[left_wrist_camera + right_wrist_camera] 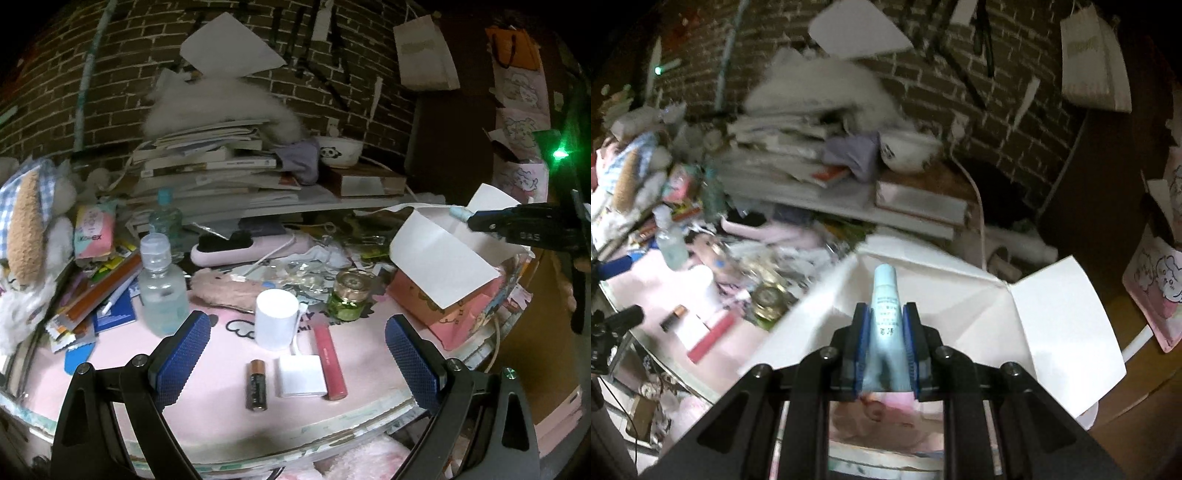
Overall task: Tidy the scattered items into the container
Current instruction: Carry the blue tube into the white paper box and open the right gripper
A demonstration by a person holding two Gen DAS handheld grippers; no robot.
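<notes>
My right gripper [885, 314] is shut on a pale blue tube [884, 295] and hangs over the pink box's open white flaps [1060, 310]. The left wrist view shows the same gripper [471, 218] at the right, its tube tip [459, 213] above the pink box [447, 295]. My left gripper [297, 323] is open above the pink mat with nothing between its fingers. Under it lie a battery [256, 386], a white adapter [301, 374] and a red tube [330, 363]. A white cylinder [276, 317] and a green jar [352, 295] stand just behind.
A clear bottle [162, 288] stands left of the left fingers. Loose books and packets [92, 295] pile up at the left. A stack of books [207, 166] and a panda bowl [340, 149] fill the back against a brick wall. The table's edge [332, 424] curves close in front.
</notes>
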